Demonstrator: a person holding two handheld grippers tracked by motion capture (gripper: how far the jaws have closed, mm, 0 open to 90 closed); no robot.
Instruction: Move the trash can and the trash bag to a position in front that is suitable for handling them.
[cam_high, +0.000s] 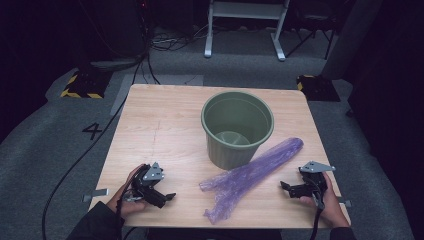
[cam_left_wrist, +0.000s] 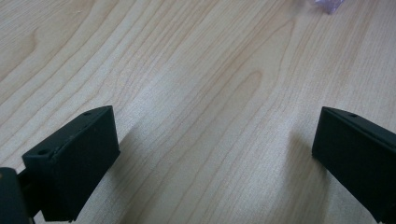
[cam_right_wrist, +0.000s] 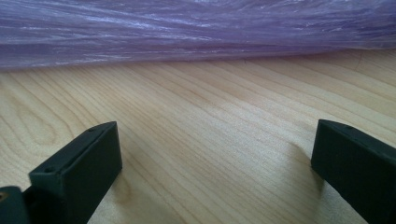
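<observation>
The purple plastic bag (cam_high: 250, 175) lies crumpled, translucent, beside the green bin (cam_high: 237, 128); its far end blurs; left gripper (cam_high: 161, 191) and right gripper (cam_high: 291, 188) gape, holding nothing.

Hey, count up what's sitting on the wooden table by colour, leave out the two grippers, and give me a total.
Green: 1, the bin
Purple: 1, the plastic bag, lying flat beside the bin
Total: 2
</observation>
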